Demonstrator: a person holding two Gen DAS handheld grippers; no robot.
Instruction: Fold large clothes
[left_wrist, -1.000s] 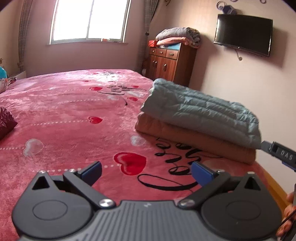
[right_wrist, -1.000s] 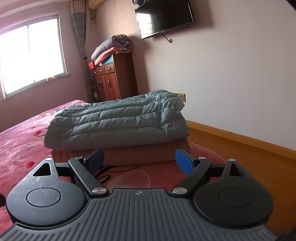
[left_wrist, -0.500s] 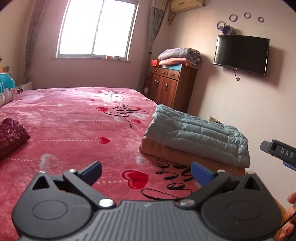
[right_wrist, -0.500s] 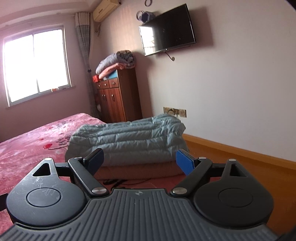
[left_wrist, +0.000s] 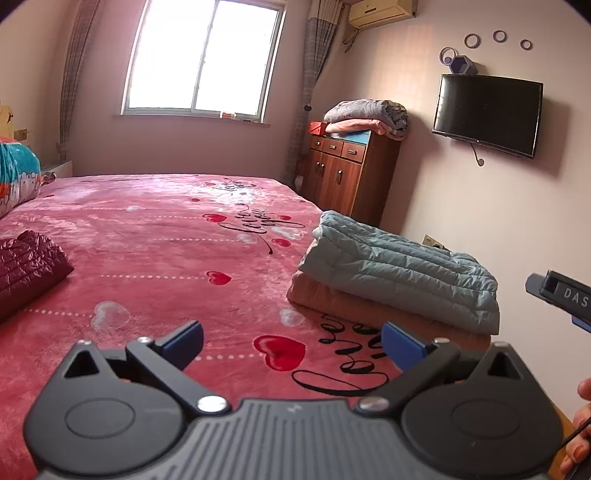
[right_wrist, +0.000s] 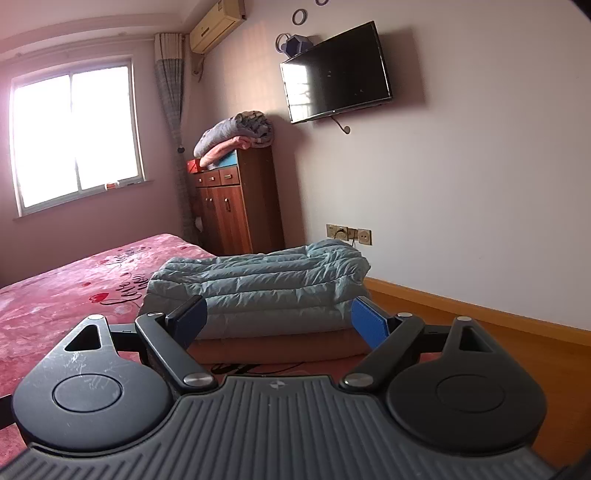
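Judged between garments: a grey-blue padded jacket (left_wrist: 402, 269) lies folded flat on top of a tan folded garment (left_wrist: 369, 308) at the bed's (left_wrist: 147, 251) right edge, and that stack looks finished. Both tools hang in the air, holding nothing. Left gripper (left_wrist: 291, 345) jaws spread wide over bare red bedspread; the stack sits ahead and to its right, well apart. Right gripper (right_wrist: 277, 319) jaws also wide open, aimed straight at the stack's near end, near but not touching. A dark red quilted jacket (left_wrist: 29, 266) lies at the far left of the left view, only partly in frame, how far folded unclear. Likely next piece: calls for swinging both grippers left toward it and finding an edge or hem to pinch.
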